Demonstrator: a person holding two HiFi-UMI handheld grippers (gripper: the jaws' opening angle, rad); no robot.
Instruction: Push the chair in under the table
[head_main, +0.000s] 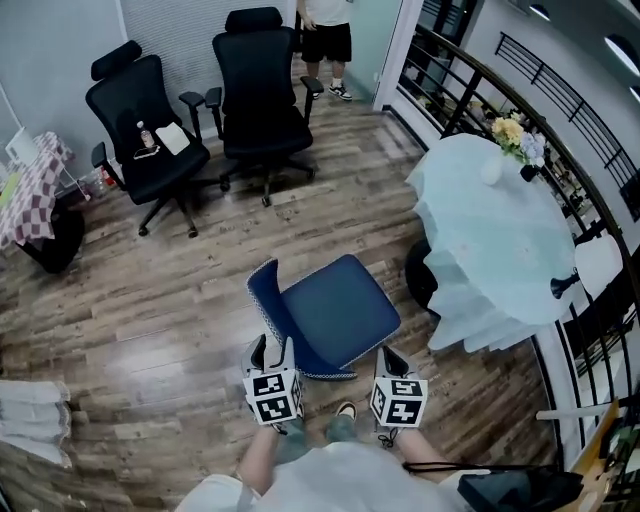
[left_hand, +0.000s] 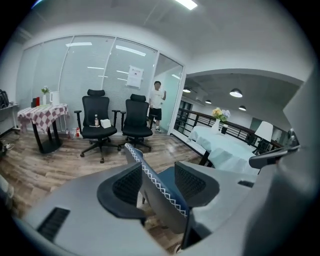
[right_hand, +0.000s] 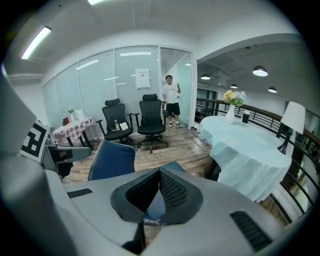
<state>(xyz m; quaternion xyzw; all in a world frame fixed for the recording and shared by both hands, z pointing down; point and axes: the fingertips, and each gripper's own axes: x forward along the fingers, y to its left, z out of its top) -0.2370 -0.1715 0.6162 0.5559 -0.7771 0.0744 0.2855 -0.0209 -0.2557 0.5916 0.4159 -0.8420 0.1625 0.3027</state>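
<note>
The blue chair (head_main: 335, 310) stands on the wood floor left of the round table with the pale blue cloth (head_main: 490, 230), its backrest (head_main: 263, 295) on the left side. My left gripper (head_main: 272, 348) is at the backrest's near end. In the left gripper view its jaws stand open (left_hand: 157, 182) with the trimmed backrest edge (left_hand: 145, 172) running between them, blue seat showing on the right. My right gripper (head_main: 393, 358) is at the seat's near right corner. In the right gripper view its tips meet (right_hand: 159, 172), and the seat rim shows in the gap beneath.
Two black office chairs (head_main: 150, 140) (head_main: 262, 110) stand at the back by a glass wall, where a person (head_main: 325, 40) stands. A checkered side table (head_main: 30, 190) is at the left. A black railing (head_main: 560, 110) runs behind the table, which bears a vase of flowers (head_main: 510, 140).
</note>
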